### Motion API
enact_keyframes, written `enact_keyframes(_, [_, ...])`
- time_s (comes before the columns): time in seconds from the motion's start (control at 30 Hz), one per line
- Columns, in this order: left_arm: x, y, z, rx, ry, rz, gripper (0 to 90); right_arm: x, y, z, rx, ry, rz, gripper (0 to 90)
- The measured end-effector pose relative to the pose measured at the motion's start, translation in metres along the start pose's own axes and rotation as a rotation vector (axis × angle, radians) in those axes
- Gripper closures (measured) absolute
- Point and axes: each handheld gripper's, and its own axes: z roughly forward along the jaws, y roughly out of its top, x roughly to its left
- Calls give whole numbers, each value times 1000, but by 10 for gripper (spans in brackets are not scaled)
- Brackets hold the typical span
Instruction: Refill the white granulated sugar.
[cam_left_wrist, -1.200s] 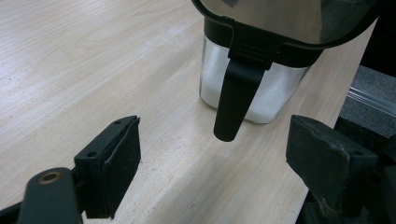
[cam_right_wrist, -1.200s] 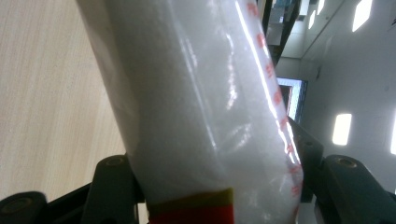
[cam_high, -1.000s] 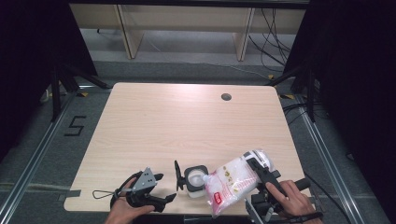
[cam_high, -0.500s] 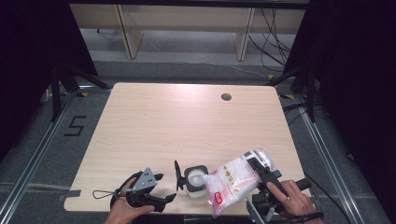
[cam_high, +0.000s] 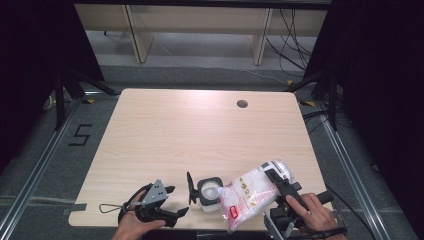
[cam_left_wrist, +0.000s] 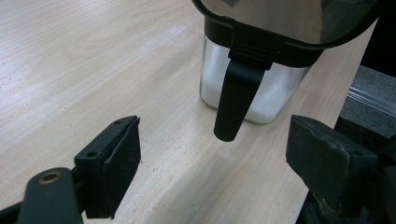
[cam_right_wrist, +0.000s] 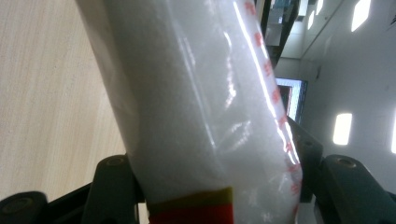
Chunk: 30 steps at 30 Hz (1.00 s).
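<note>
a clear plastic bag (cam_high: 247, 196) of white grains is held by the right gripper (cam_high: 281, 186), with the jaws pressed on both sides of it, as is seen in the right gripper view (cam_right_wrist: 205, 140). the bag is tilted with its lower corner over the open glass jar (cam_high: 209, 192), probably so that the grains can be poured into it. the jar stands near the near edge of the table (cam_high: 200, 130), in the middle, and some white content is already seen in it (cam_left_wrist: 252, 88). its black lid (cam_high: 191, 187) is hinged back to the left, so the mouth is kept free. the left gripper (cam_high: 167, 205) is rested on the table just left of the jar, its jaws wide apart and holding nothing, likely ready to steady the jar. the surface is light wood with a round cable hole (cam_high: 242, 104) at the far right. a grey floor, dark curtains and pale furniture are seen behind.
</note>
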Motion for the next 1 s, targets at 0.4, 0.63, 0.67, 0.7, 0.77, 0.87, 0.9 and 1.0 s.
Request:
enact_keyframes(0.4, [-1,0,0,-2,3,-12,175,1,0,1,10,5,5,448])
enact_keyframes(0.63, [0,0,0,-6,3,0,174,-1,2,1,-4,-7,-25,449])
enact_keyframes(0.67, [0,0,0,-1,1,-2,174,-1,2,1,-5,-8,-25,449])
enact_keyframes(0.7, [0,0,0,6,4,-7,174,-1,2,1,-4,-5,-22,449])
enact_keyframes(0.77, [-1,0,0,-7,6,-19,174,0,2,1,-2,-6,-28,449])
enact_keyframes(0.87, [-1,-1,0,6,5,-15,174,-1,2,1,-5,-6,-25,449])
enact_keyframes(0.9, [-1,-1,0,-1,4,-27,174,-1,2,1,-3,-7,-26,449])
enact_keyframes(1.0, [0,0,0,-2,1,-4,174,-1,2,1,-5,-8,-25,449])
